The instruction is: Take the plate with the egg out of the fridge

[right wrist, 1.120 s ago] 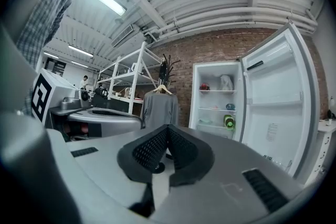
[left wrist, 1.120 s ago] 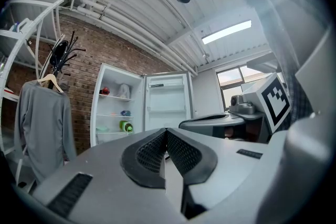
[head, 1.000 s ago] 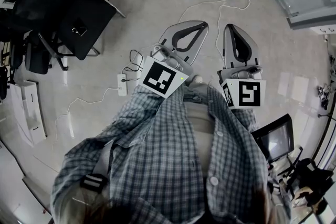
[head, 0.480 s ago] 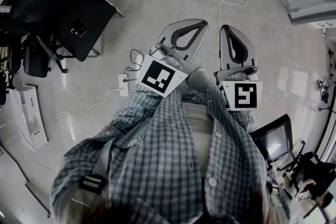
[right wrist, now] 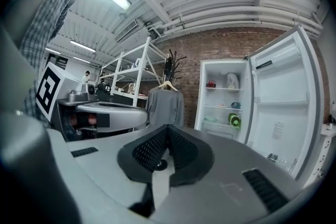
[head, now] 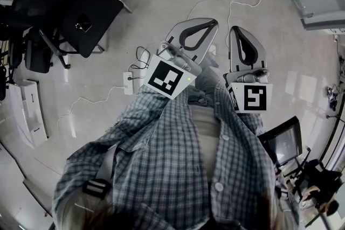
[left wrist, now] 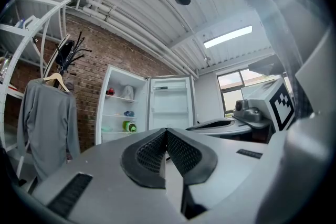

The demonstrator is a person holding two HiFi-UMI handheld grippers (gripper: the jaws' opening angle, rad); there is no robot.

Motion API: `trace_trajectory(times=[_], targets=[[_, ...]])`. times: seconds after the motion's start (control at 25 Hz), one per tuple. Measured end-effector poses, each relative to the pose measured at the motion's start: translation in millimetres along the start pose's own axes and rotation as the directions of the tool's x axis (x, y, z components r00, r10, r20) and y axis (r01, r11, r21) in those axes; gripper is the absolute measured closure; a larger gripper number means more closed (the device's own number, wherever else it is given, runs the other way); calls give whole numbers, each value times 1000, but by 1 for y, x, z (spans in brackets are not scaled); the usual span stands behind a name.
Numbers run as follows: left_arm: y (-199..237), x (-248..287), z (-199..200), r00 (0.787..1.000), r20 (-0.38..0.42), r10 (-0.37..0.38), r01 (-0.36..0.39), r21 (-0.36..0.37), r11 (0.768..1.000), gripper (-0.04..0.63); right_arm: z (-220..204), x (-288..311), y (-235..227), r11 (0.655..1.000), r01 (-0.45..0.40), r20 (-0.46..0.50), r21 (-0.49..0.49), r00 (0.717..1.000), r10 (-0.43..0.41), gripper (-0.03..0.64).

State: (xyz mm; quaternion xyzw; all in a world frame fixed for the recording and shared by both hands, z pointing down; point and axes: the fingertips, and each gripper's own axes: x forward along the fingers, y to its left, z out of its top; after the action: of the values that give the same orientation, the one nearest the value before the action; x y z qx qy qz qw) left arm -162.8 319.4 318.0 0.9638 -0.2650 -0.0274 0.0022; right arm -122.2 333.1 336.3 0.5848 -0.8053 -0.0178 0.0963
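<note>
Against the red brick wall point(right wrist: 210, 47) stands the tall white fridge point(right wrist: 223, 68), its door point(right wrist: 283, 107) swung wide, well apart from the person in the checked shirt point(head: 178, 148). Both grey two-jaw tongs, the left gripper point(left wrist: 166, 134) and the right gripper point(right wrist: 168, 128), are pressed fully together with nothing between them, held side by side and about level. White cables point(head: 205, 4) and a power strip point(head: 128, 83) lie across the pale floor ahead; a foot catching one looks the nearest hazard. Small coloured items sit on the shelves, but the plate with the egg is too small to pick out. Once it is lifted, any tilt could roll the egg off.
</note>
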Motion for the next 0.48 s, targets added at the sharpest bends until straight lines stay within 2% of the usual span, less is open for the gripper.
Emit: trace_trajectory(times=[0.48], targets=[[28,39,-10,998,-19,66,-67,-17,998,589,-5,36,-44,1000,-24,14,-3,1000,24,611]])
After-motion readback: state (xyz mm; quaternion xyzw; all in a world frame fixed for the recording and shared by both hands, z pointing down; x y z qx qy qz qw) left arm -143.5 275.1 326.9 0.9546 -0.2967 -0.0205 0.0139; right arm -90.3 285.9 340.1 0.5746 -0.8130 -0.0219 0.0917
